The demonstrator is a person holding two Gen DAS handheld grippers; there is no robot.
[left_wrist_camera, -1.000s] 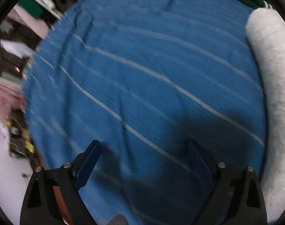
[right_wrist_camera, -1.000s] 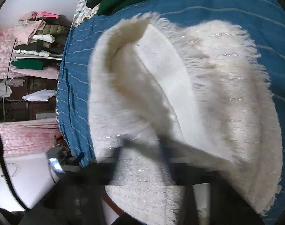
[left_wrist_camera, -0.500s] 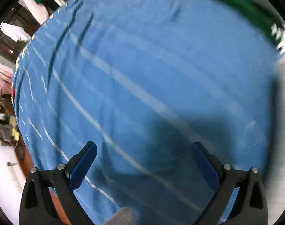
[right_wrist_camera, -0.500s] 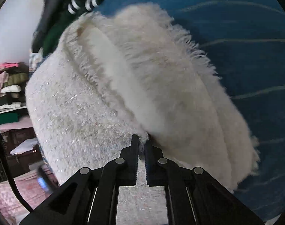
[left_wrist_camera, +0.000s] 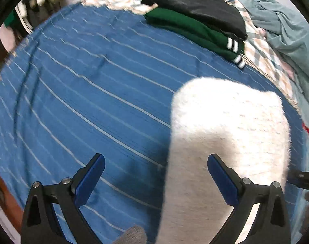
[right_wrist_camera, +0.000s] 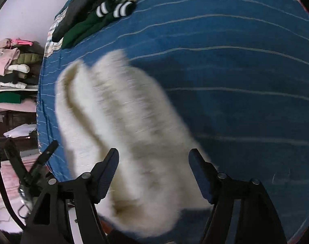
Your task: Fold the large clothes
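A fluffy white garment (left_wrist_camera: 227,142) lies folded in a thick bundle on the blue striped bed cover (left_wrist_camera: 93,85). In the right wrist view the garment (right_wrist_camera: 122,126) is blurred and lies between and ahead of the fingers. My left gripper (left_wrist_camera: 155,166) is open and empty above the cover, its right finger over the garment's left side. My right gripper (right_wrist_camera: 153,158) is open over the near end of the garment, holding nothing. The left gripper's fingers (right_wrist_camera: 42,158) show at the right wrist view's lower left.
A folded green garment with striped cuffs (left_wrist_camera: 195,30) and a black one (left_wrist_camera: 205,10) lie at the far side of the bed. A grey-blue blanket (left_wrist_camera: 286,30) is at the far right. Shelves with stacked clothes (right_wrist_camera: 10,77) stand left of the bed.
My right gripper was shut on the white garment half a second ago and is now open, the garment released. My left gripper swung right so the garment came into view.
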